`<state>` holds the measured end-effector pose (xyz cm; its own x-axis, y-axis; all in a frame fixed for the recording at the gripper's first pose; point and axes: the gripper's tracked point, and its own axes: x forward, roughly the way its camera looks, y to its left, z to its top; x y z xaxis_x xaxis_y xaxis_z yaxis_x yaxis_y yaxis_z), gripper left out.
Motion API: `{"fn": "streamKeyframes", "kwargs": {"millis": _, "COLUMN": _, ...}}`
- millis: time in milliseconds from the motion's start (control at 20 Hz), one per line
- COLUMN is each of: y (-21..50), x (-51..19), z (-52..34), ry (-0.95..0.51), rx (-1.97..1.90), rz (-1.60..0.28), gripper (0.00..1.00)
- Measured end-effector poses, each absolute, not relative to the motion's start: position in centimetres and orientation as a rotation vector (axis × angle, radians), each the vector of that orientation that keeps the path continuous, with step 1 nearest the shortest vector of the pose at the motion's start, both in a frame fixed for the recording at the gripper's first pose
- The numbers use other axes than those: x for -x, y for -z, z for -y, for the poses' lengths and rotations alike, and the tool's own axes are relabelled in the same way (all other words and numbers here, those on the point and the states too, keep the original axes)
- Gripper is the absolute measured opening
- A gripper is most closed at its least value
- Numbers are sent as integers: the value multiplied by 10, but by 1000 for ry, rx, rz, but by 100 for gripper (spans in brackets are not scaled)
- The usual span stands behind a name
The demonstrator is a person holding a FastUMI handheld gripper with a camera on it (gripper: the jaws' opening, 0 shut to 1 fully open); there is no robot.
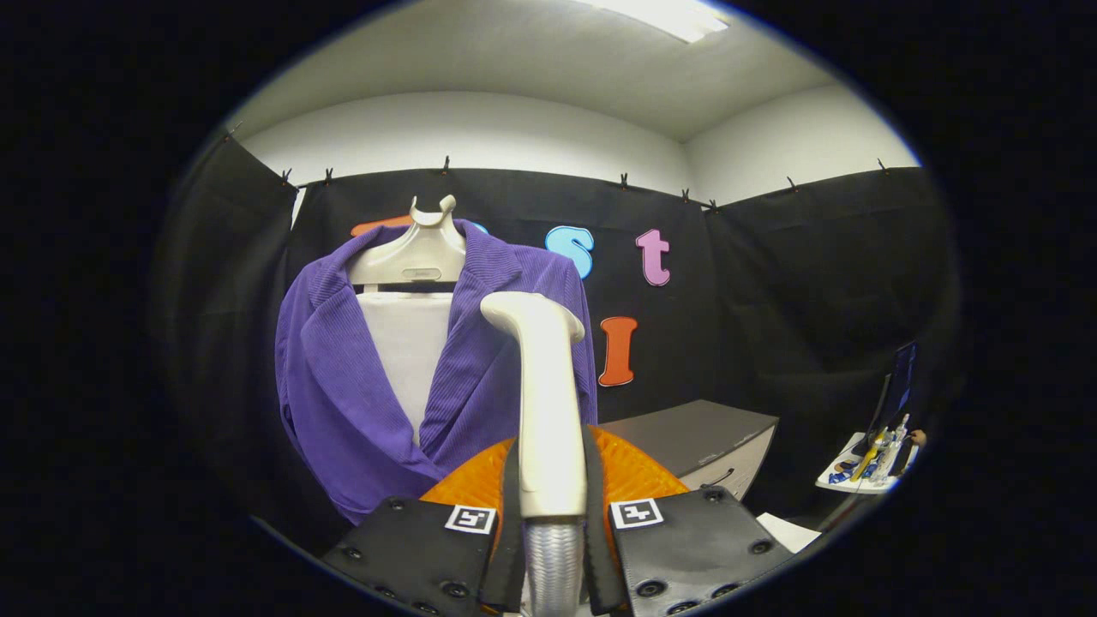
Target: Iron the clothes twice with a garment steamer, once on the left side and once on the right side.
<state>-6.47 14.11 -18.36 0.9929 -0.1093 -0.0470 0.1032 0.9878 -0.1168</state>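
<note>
A purple ribbed jacket [343,377] hangs open on a pale hanger [416,257], with a white board [404,343] showing between its lapels. A cream garment steamer handle [546,403] stands upright between my fingers, its head curving toward the jacket's right half. My gripper [553,514] is shut on the steamer's handle, both fingers pressing its sides. A ribbed grey hose [553,566] runs down from the handle's base. The steamer head sits in front of the jacket; I cannot tell whether it touches the cloth.
A dark grey box-like unit [698,437] stands beyond the fingers to the right. Farther right, a small white table [866,471] holds several small items beside a dark screen [896,390]. Black cloth walls surround the booth.
</note>
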Motion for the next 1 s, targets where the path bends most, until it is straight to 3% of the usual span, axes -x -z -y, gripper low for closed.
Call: {"fn": "streamKeyframes", "kwargs": {"millis": 1000, "y": 300, "x": 100, "z": -104, "ry": 118, "rx": 193, "rz": -181, "gripper": 36}}
